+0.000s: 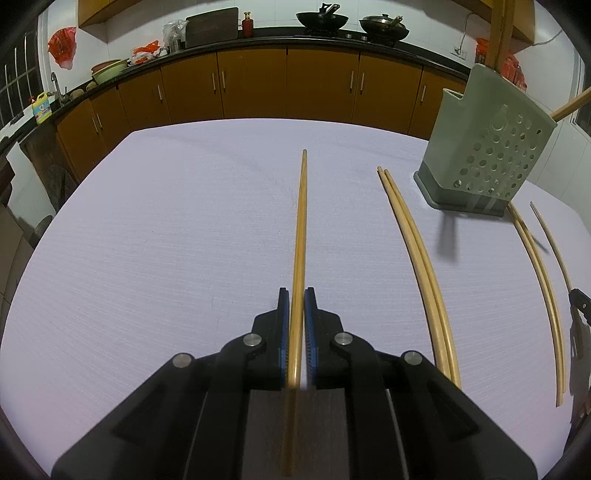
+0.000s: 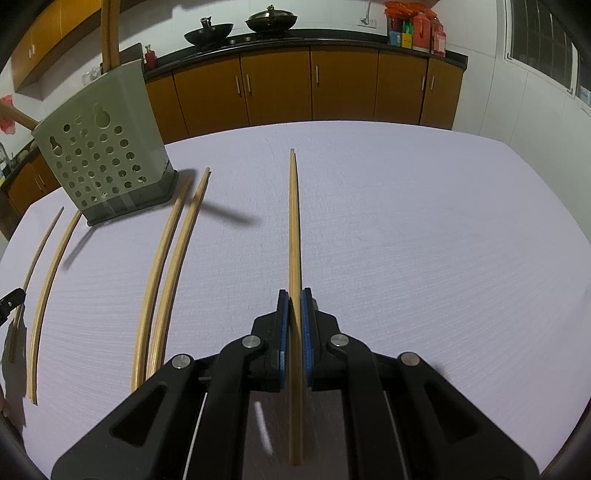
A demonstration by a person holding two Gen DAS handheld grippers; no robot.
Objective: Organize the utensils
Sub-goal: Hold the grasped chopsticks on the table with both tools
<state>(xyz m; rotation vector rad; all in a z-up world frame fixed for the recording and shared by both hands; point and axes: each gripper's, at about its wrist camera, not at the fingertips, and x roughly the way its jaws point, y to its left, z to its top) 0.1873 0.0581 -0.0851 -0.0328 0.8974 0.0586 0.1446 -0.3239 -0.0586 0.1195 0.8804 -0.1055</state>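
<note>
Left wrist view, L→R: left gripper point(image 1: 295, 295) clamped narrow on one chopstick point(image 1: 301, 221), centre frame. Loose pair point(image 1: 417, 251) centre-right on cloth; more point(image 1: 543, 266) far right. Holder point(image 1: 484, 147) upper right, some sticks point(image 1: 500, 33) already inside.

Right wrist view: holder point(image 2: 107, 155) upper left; loose pair point(image 2: 173, 251) just right of it. Right gripper point(image 2: 293, 295) pinched on another stick point(image 2: 293, 221), centre.

Est. partway: a few binned, two in grip, several left on cloth.

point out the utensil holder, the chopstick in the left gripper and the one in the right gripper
utensil holder point(image 1: 487, 147): left wrist view, perforated side wall
left chopstick point(image 1: 301, 221): left wrist view, mid shaft
right chopstick point(image 2: 294, 221): right wrist view, mid shaft
</note>
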